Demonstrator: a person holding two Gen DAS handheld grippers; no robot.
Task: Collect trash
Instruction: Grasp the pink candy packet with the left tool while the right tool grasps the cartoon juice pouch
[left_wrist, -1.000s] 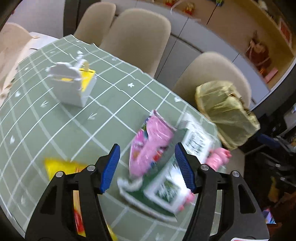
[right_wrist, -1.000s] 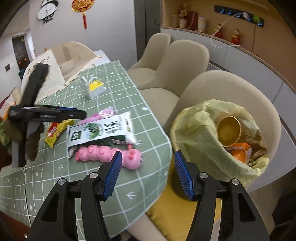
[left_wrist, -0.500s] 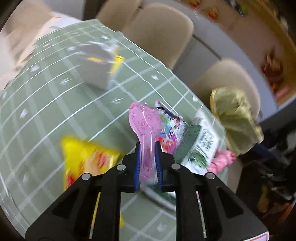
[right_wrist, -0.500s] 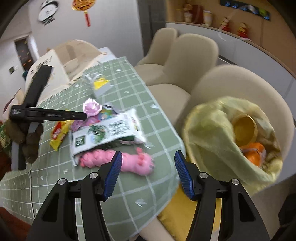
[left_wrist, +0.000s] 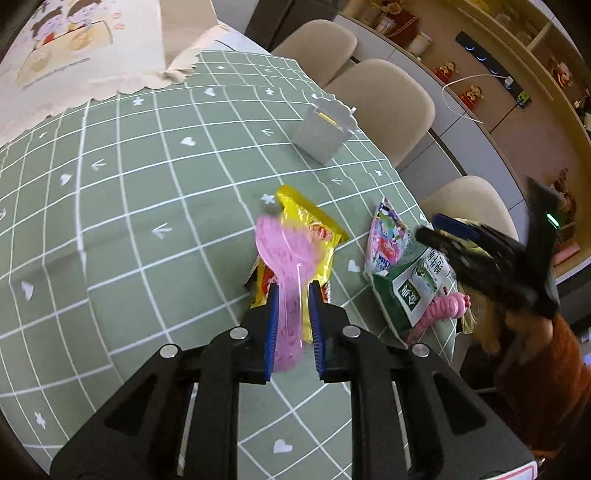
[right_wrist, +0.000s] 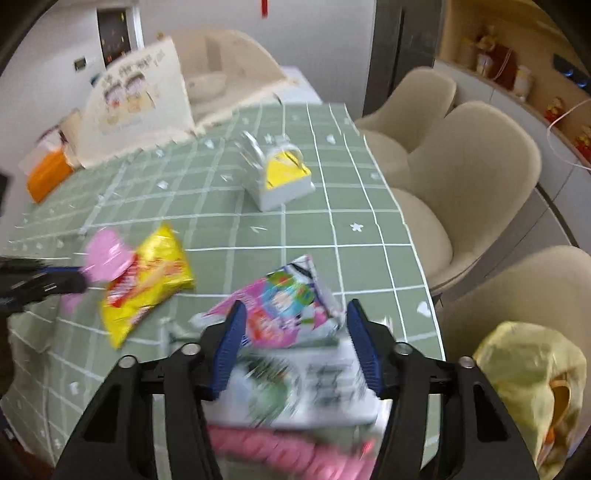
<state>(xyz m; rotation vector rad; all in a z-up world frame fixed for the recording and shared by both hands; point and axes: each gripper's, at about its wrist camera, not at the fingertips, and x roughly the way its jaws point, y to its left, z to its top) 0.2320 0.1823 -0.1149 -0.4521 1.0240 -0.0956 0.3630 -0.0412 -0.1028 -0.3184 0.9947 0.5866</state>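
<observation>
My left gripper (left_wrist: 291, 291) is shut on a pink plastic wrapper (left_wrist: 286, 254) and holds it above the green checked tablecloth (left_wrist: 147, 206). It shows at the left of the right wrist view (right_wrist: 107, 254). My right gripper (right_wrist: 293, 332) is open, low over a colourful pink snack packet (right_wrist: 284, 314) and a white-and-green packet (right_wrist: 295, 391). A yellow snack bag (right_wrist: 147, 280) lies to the left. A pink caterpillar toy (right_wrist: 266, 443) lies below the packets. The yellow trash bag (right_wrist: 532, 387) sits on a chair at the right.
A small white gift bag with a yellow card (right_wrist: 277, 177) stands farther back on the table. Beige chairs (right_wrist: 472, 162) line the table's right edge. A cream cartoon-printed bag (right_wrist: 136, 107) and an orange box (right_wrist: 48, 173) are at the far end.
My left gripper shut on the pink wrapper and lifted it away to the left. My right gripper swung from the trash bag over to the packets on the table.
</observation>
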